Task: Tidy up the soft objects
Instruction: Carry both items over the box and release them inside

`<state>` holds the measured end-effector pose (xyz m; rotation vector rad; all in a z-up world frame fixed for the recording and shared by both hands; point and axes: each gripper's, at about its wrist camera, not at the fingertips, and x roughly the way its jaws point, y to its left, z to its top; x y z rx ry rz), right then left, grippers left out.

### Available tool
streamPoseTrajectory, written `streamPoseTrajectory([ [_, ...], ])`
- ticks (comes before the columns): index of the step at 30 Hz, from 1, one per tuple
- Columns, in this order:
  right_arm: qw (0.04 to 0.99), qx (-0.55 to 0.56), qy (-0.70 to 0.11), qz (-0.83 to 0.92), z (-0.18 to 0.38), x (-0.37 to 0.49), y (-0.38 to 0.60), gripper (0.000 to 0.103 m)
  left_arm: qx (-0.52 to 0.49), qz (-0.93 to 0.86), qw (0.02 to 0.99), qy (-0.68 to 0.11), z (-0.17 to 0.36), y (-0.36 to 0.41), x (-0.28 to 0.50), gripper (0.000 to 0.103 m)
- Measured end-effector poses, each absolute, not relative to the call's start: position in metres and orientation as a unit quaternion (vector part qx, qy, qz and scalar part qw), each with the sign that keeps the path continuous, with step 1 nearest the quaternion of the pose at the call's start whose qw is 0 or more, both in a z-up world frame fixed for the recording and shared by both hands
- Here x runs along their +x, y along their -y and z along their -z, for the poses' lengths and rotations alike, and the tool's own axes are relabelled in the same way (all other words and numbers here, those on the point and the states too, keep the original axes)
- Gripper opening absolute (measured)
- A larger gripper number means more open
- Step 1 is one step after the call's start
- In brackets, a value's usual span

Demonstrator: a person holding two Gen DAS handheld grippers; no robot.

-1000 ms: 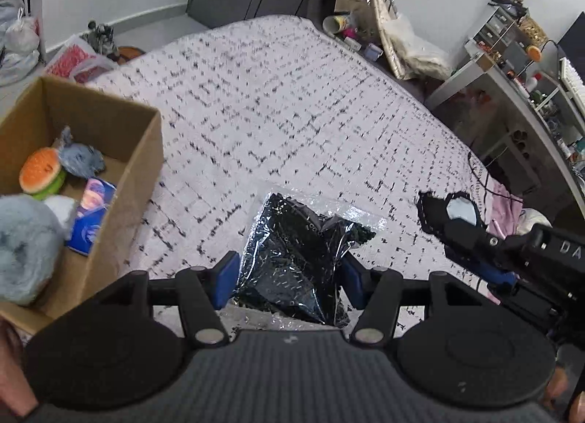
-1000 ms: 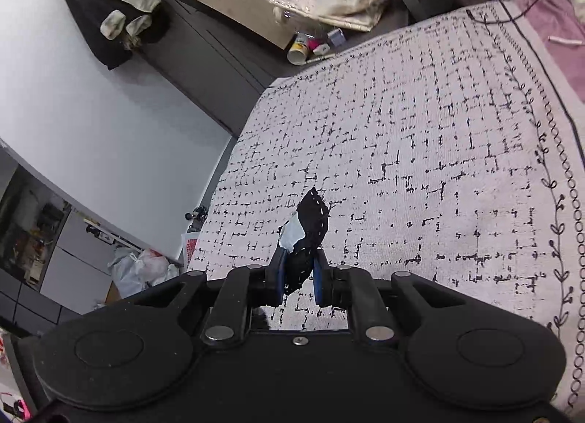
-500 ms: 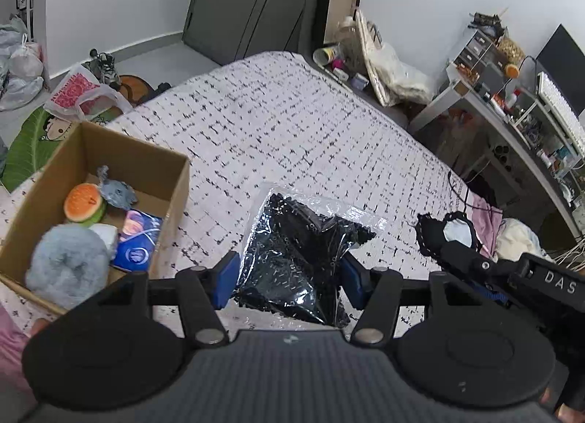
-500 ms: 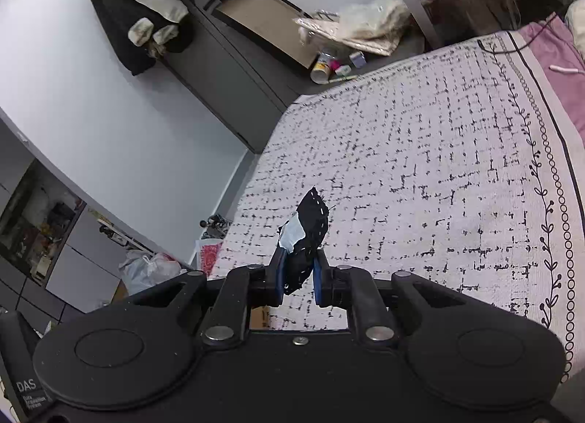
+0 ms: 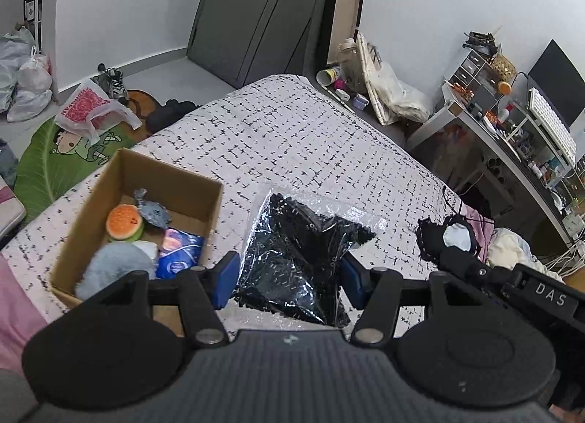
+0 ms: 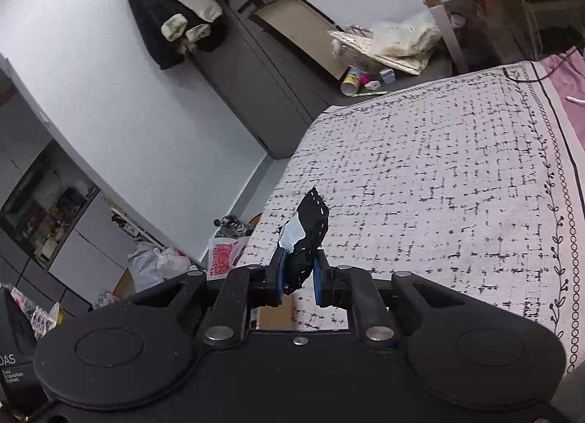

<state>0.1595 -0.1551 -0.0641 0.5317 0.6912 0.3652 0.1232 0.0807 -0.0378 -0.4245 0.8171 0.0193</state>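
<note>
My left gripper (image 5: pixel 289 280) is shut on a clear plastic bag of black beads (image 5: pixel 303 244) and holds it above the bed. My right gripper (image 6: pixel 298 276) is shut on a small black fabric piece with white stitching and a pale patch (image 6: pixel 307 229); the same black fabric piece (image 5: pixel 448 236) shows at the right of the left wrist view. A cardboard box (image 5: pixel 172 174) sits on the bed to the left. In it lie a burger-shaped plush (image 5: pixel 124 222), a grey plush (image 5: pixel 153 211), a blue packet (image 5: pixel 179 253) and a fluffy grey-blue plush (image 5: pixel 113 269).
The bed carries a white spread with black dashes (image 5: pixel 292 138). A dark wardrobe (image 5: pixel 256 17) stands behind it. A cluttered desk (image 5: pixel 512 130) is at the right. Bags (image 5: pixel 87 108) and shoes (image 5: pixel 113 83) lie on the floor at the left. Pink cloth (image 6: pixel 566 94) lies at the bed's right edge.
Both grippers have risen and drawn back with their loads still held. The box, cut off at the left edge before, now shows whole, and more floor and wall are in view.
</note>
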Motion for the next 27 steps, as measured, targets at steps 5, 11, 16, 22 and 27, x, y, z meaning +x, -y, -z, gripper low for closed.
streamPoseTrajectory([
  [5, 0.892, 0.243, -0.333, -0.186, 0.062, 0.156, 0.138, 0.015, -0.202, -0.014, 0.897, -0.393, 0.033, -0.096, 0.117, 0.058],
  [11, 0.892, 0.221, -0.343, -0.195, 0.066, 0.154, 0.111, 0.015, -0.208, -0.016, 0.897, -0.391, 0.033, -0.119, 0.115, 0.058],
  [16, 0.891, 0.202, -0.349, -0.208, 0.068, 0.152, 0.087, 0.015, -0.22, -0.028, 0.892, -0.394, 0.042, -0.143, 0.114, 0.058],
  [22, 0.886, 0.19, -0.362, -0.218, 0.073, 0.154, 0.059, 0.015, -0.235, -0.039, 0.888, -0.395, 0.051, -0.169, 0.111, 0.058],
  [27, 0.88, 0.178, -0.375, -0.23, 0.08, 0.155, 0.033, 0.015, -0.248, -0.046, 0.885, -0.391, 0.054, -0.19, 0.112, 0.058],
])
